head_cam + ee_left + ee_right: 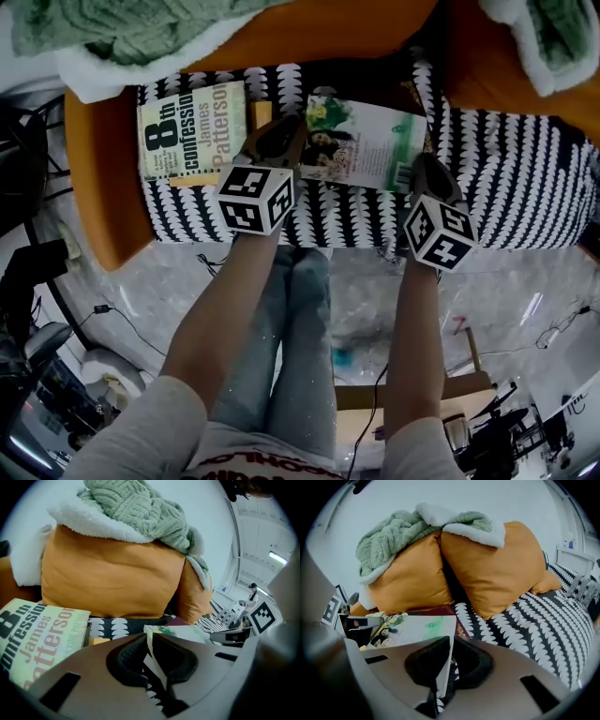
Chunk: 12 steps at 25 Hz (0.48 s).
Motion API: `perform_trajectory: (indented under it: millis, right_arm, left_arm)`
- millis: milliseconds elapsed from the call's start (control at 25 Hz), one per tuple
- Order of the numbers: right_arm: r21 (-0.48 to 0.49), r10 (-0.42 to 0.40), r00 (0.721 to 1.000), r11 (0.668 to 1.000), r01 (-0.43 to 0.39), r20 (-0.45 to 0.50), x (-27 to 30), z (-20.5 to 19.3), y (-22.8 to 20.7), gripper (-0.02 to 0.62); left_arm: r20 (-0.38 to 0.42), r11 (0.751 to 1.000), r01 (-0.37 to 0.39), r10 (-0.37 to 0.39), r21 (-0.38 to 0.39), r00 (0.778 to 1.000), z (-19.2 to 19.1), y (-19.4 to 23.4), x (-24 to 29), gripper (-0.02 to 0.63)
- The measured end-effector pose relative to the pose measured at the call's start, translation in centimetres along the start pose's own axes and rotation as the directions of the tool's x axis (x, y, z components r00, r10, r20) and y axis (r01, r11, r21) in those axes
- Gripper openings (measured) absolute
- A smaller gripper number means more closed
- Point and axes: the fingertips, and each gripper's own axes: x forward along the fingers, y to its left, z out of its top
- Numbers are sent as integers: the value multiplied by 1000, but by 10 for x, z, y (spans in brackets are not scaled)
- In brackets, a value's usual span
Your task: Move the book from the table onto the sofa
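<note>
The left hand-held gripper (284,139) is clamped on the near left corner of the book (361,141), whose thin edge stands pinched between its pads. The right hand-held gripper (419,172) is closed the same way on the near right corner. Both point away from the person and downward.

The book is already over the sofa (525,187), low above the black-and-white seat, cover up and nearly flat. Its far edge lies over a maroon cover (443,613); I cannot tell whether it rests there yet. Its long axis runs side to side along the seat front, a little askew, with the right end nearer the person. I cannot tell which end is the top.

This looks like the set-down, the last step. The next move would call for easing the book down until the seat bears it, then opening both pairs of jaws together and drawing straight back, so that it does not slide.

A paperback (192,131) lies just left of it, and orange cushions (309,33) under a green blanket (112,28) stand behind.
</note>
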Motion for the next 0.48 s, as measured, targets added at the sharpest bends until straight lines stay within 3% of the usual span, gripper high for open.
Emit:
perform_trajectory:
  millis: [240, 480]
  right_arm:
    - [32, -30, 998, 999, 28, 50, -16, 16, -6, 32]
    - [29, 12, 990, 999, -16, 138, -36, 56, 9, 28]
  left_arm:
    - [103, 1000, -8, 6, 20, 995, 30, -3, -16, 29]
    - [172, 998, 7, -18, 64, 985, 63, -20, -28, 20]
